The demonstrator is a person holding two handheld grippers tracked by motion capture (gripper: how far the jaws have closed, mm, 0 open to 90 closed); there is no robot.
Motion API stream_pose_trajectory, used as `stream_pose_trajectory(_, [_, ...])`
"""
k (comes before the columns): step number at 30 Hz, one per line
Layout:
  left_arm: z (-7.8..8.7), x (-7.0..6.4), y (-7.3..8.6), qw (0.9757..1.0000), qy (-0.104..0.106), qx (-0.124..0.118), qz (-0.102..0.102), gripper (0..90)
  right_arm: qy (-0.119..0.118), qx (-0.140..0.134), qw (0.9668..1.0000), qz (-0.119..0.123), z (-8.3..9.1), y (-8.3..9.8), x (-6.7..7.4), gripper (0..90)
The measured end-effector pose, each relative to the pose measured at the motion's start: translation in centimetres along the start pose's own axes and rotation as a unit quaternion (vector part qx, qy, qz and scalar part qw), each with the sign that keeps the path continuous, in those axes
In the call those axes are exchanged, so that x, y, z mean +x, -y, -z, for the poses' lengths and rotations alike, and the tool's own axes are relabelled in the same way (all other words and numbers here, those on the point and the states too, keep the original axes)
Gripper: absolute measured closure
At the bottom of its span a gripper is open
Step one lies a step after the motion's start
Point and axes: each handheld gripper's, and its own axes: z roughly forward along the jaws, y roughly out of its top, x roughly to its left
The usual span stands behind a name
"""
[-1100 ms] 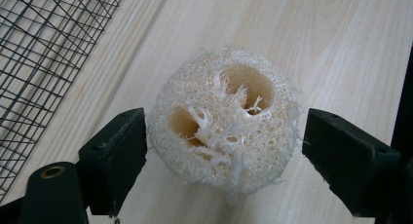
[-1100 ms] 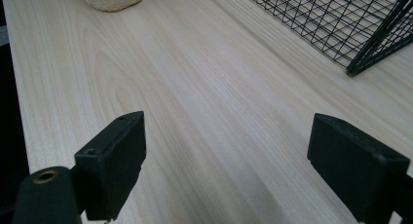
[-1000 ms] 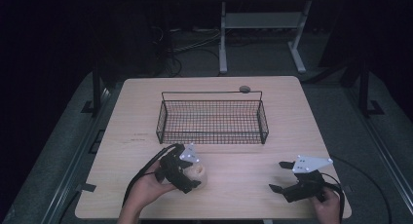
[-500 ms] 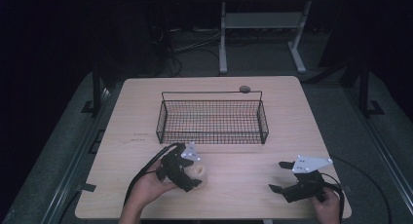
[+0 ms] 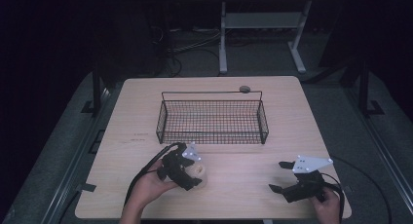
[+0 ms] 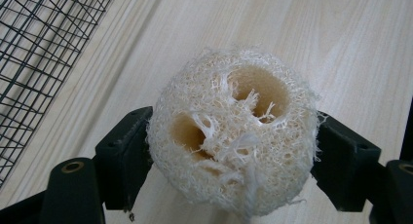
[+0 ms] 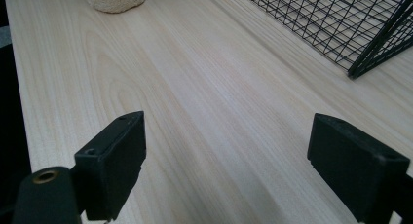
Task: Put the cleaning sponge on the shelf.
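Gripping a pale loofah sponge between its two black jaws, my left gripper sits low over the wooden table at about seven o'clock from the table's centre. From the left gripper view the jaws press against the sponge's two sides, and its fibrous top shows two hollow holes. In the high view the sponge lies near the front edge of the table, just in front of the wire basket but apart from it; whether it rests on the wood or is lifted clear I cannot tell. My left hand wraps the gripper's handle from below, and a black cable loops away toward nine o'clock.

My right gripper hovers close to the table at about five o'clock, its jaws spread wide with nothing but bare wood between them, as the right gripper view makes plain. A grey three-cornered plate rides on top of it, and my right hand holds it at the table's front corner. In that same view the sponge shows at eleven o'clock and a corner of the basket at one o'clock.

The black wire basket stands at the table's centre. A small round grey disc lies just behind its far rim, at twelve o'clock.
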Motion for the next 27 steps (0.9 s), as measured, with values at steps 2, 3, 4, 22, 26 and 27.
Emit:
stream_pose_trajectory(2, [0.0, 0.0, 0.0, 1.0000, 0.002, 0.000, 0.001, 24.9, 0.000, 0.000, 1.0000, -0.001, 0.0, 0.0, 0.0, 13.6])
stream_pose_trajectory(3, [0.0, 0.0, 0.0, 1.0000, 0.003, 0.002, 0.002, 25.1, 0.000, 0.000, 1.0000, 0.000, 0.0, 0.0, 0.0, 13.6])
stream_pose_trajectory(4, [0.0, 0.0, 0.0, 1.0000, 0.004, 0.002, 0.000, 25.7, 0.000, 0.000, 1.0000, 0.000, 0.0, 0.0, 0.0, 13.6])
stream_pose_trajectory(22, [1.3, 0.6, -0.7, 0.9999, -0.001, -0.013, 0.005, 26.7, 0.000, 0.000, 1.0000, 0.000, 0.0, 0.0, 0.0, 13.6])
stream_pose_trajectory(26, [1.7, 0.8, -0.9, 0.9999, -0.001, -0.012, 0.005, 26.7, 0.000, 0.000, 1.0000, 0.000, 0.0, 0.0, 0.1, 13.6])
stream_pose_trajectory(27, [1.7, 0.8, -1.0, 0.9999, -0.002, -0.011, 0.005, 26.7, 0.000, 0.000, 1.0000, 0.000, 0.0, 0.0, 0.1, 13.6])
